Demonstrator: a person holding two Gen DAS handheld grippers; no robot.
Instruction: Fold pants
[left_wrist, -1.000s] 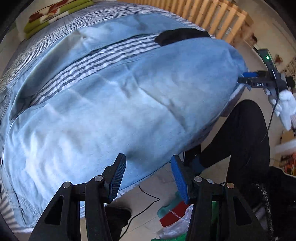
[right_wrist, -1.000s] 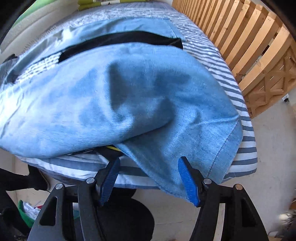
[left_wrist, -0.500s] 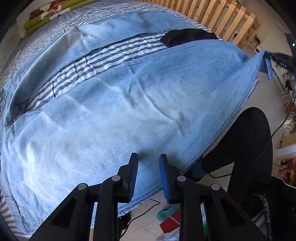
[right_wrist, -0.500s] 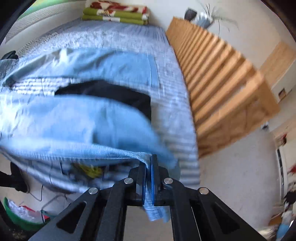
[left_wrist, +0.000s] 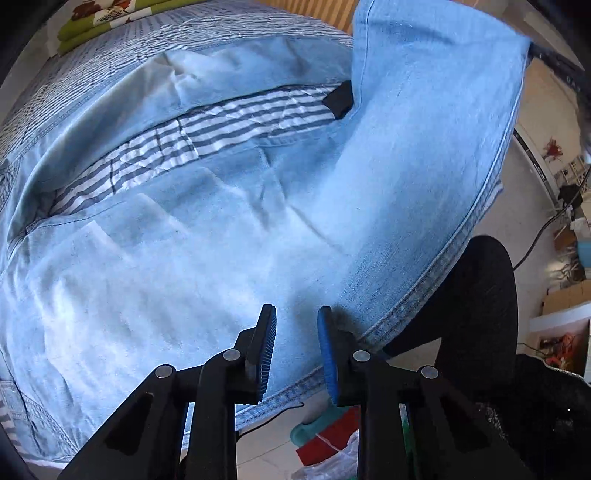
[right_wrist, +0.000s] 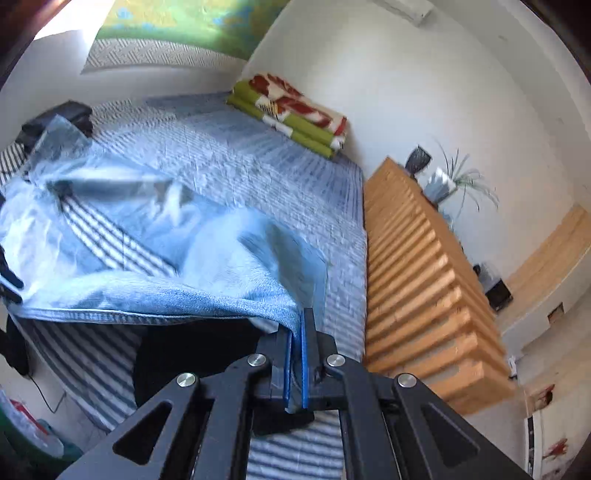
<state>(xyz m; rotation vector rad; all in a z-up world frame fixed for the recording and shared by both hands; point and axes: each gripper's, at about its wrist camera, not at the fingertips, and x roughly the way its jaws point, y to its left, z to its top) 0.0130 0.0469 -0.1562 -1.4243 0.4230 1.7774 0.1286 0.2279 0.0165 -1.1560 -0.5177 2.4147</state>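
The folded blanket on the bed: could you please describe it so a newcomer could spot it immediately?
Find the bed with the blue-striped cover. At its far end, against the white wall, lies the folded blanket. It alone is lime green with red and white patches.

Bright daylight throughout, strongest on the pale jeans (left_wrist: 207, 236) at centre left of the left wrist view, where the denim washes out almost to white, with a soft shadow under the left gripper (left_wrist: 295, 321) at lower centre. Heavy fisheye bending in both views, black vignette in every corner, and straight lines such as the wooden slats (right_wrist: 417, 288) curved toward the right edge. Sharp on the right gripper (right_wrist: 297, 325) at lower centre of the right wrist view, but smeared by motion blur across the cloth and striped bedspread (right_wrist: 229, 155) at left and centre.
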